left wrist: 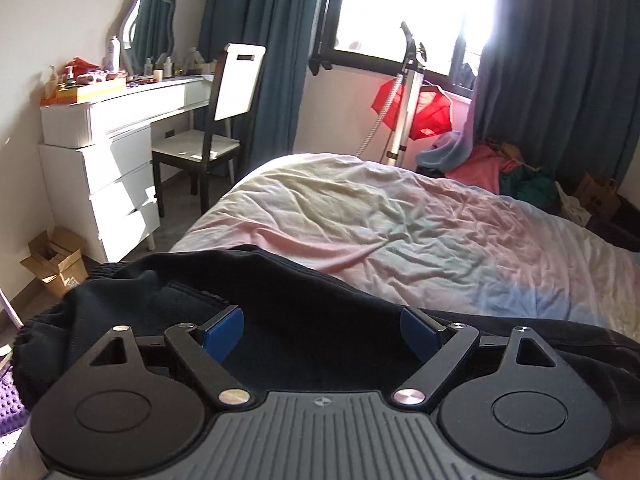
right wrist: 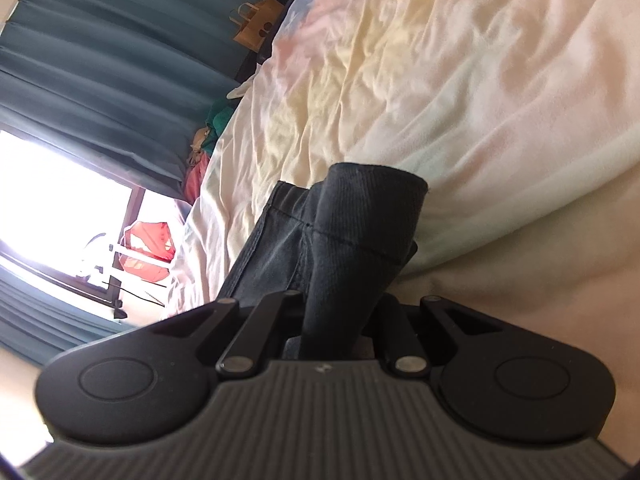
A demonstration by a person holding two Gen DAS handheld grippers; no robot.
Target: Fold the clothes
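Observation:
A black garment (left wrist: 304, 288) lies bunched at the near edge of the bed (left wrist: 400, 220), which has a crumpled pastel sheet. My left gripper (left wrist: 322, 332) hovers over this cloth, and its blue pads (left wrist: 224, 334) stand wide apart and press on nothing. In the right wrist view the picture is rolled on its side. There, my right gripper (right wrist: 340, 320) is shut on the black garment (right wrist: 360, 220), whose ribbed cuff and a stitched hem stick out past the fingers above the bed (right wrist: 440, 80). The pads themselves are hidden by the cloth.
A white dressing table (left wrist: 112, 128) with a mirror and a chair (left wrist: 224, 120) stand left of the bed. A cardboard box (left wrist: 56, 264) sits on the floor. A steamer stand (left wrist: 404, 92), a red cloth (left wrist: 432, 112) and a clothes pile (left wrist: 500, 164) are by the window. A paper bag (right wrist: 256, 28) stands beside the bed.

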